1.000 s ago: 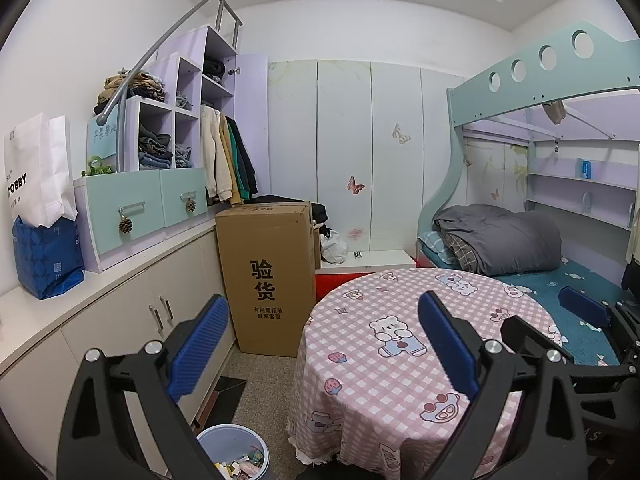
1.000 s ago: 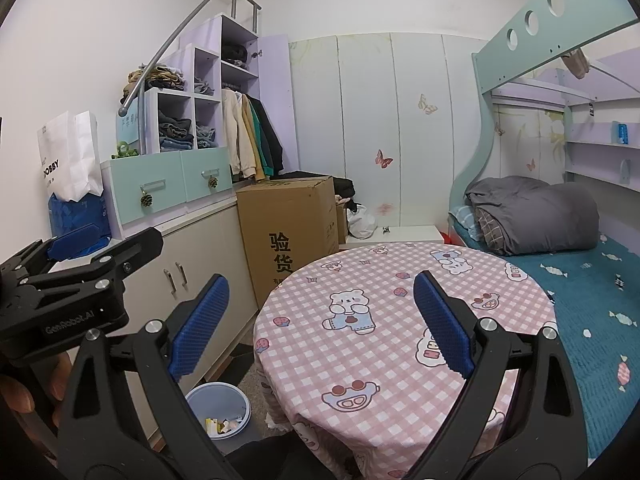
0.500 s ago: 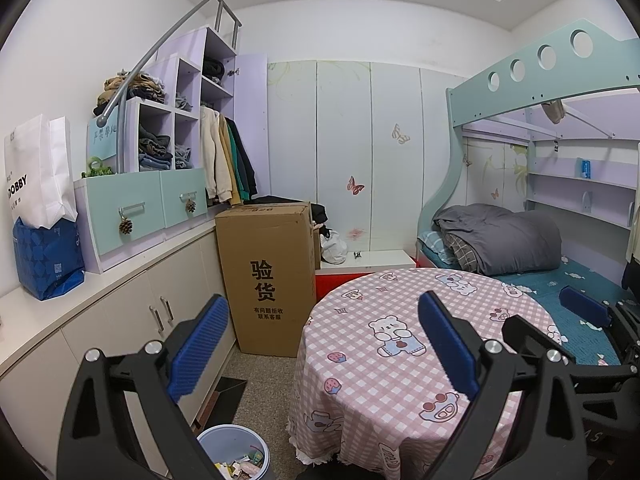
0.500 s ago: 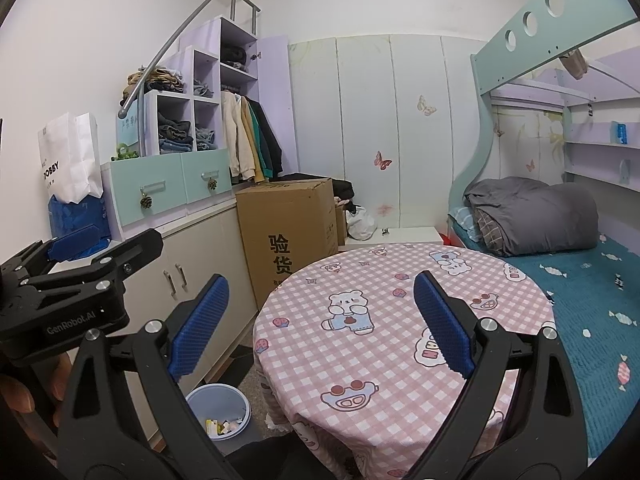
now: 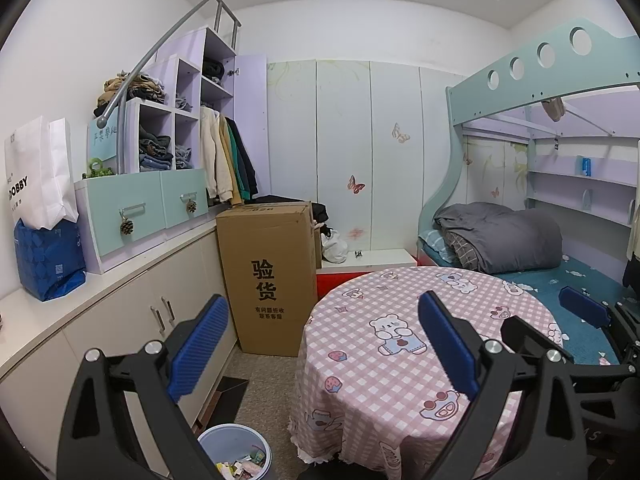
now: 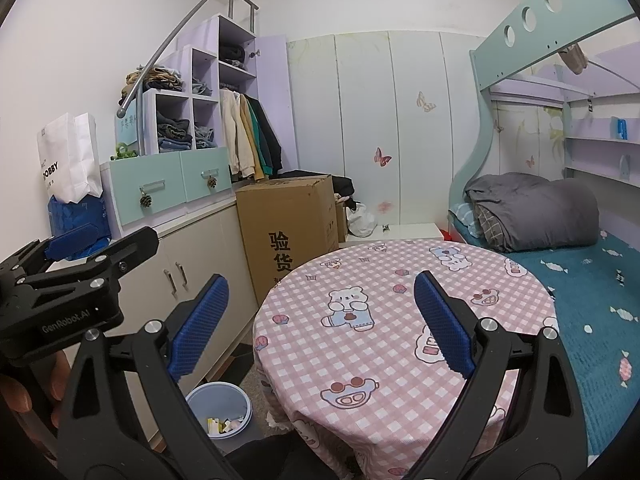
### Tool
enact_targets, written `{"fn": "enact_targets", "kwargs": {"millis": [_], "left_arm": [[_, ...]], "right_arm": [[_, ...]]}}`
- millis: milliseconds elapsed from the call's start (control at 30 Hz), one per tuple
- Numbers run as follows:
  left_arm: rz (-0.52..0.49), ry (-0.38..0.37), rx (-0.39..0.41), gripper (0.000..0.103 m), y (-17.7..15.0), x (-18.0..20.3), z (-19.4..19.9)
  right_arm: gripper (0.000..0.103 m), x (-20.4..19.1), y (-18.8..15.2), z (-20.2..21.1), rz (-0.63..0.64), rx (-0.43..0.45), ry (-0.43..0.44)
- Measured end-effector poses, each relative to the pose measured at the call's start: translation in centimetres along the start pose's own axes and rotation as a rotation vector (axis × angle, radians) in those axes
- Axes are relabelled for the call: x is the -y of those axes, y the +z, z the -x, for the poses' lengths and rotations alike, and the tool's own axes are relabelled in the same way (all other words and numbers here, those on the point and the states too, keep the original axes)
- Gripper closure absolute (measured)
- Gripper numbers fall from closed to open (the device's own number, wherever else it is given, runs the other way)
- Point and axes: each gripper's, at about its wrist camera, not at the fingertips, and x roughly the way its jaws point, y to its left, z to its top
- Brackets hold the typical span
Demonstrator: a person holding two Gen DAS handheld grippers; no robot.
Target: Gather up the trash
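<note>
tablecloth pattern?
Pink-and-white check with cartoon bears on the tablecloth; clearest in the right wrist view.

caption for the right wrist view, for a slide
Open right gripper over the pink checked table, bin with scraps below left.

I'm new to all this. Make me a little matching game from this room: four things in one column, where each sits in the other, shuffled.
Things:
1. blue bin
2. cardboard box
3. grey duvet
4. white paper bag

Places:
A. on the lower bunk
B. on the counter, tucked into a blue bag
C. on the floor beside the round table, with scraps inside
D. standing on the floor against the cabinets

Pairs: 1-C, 2-D, 3-A, 4-B
</note>
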Motion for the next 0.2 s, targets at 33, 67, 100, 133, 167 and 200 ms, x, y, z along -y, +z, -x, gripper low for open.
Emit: {"fn": "enact_targets", "kwargs": {"millis": [33, 67, 100, 133, 167, 200], "left_arm": [[0.0, 0.005, -0.002, 0.009, -0.04, -0.02, 0.0], [-0.001, 0.007, -0.003, 0.009, -0.08, -0.08, -0.02], [-0.002, 0.011, -0.005, 0.009, -0.13, -0.19, -0.05], [-0.003, 0.015, -0.008, 0.009, -0.17, -0.25, -0.1], [-0.004, 0.019, -0.014, 0.009, -0.24, -0.29, -0.19], [-0.004, 0.02, -0.018, 0.009, -0.25, -0.39, -0.28]], "right_arm": [[0.011, 0.08, -0.04, -0.11, -0.002, -0.002, 0.0], [0.011, 0.16, -0.02, -0.25, -0.004, -0.004, 0.001], [0.011, 0.18, -0.09, -0.31, -0.004, -0.006, 0.001], [0.011, 0.18, -0.15, -0.41, -0.005, -0.009, 0.0], [0.011, 0.21, -0.18, -0.53, -0.005, -0.011, 0.0], [0.011, 0.24, -0.23, -0.61, -0.006, -0.013, 0.0]]}}
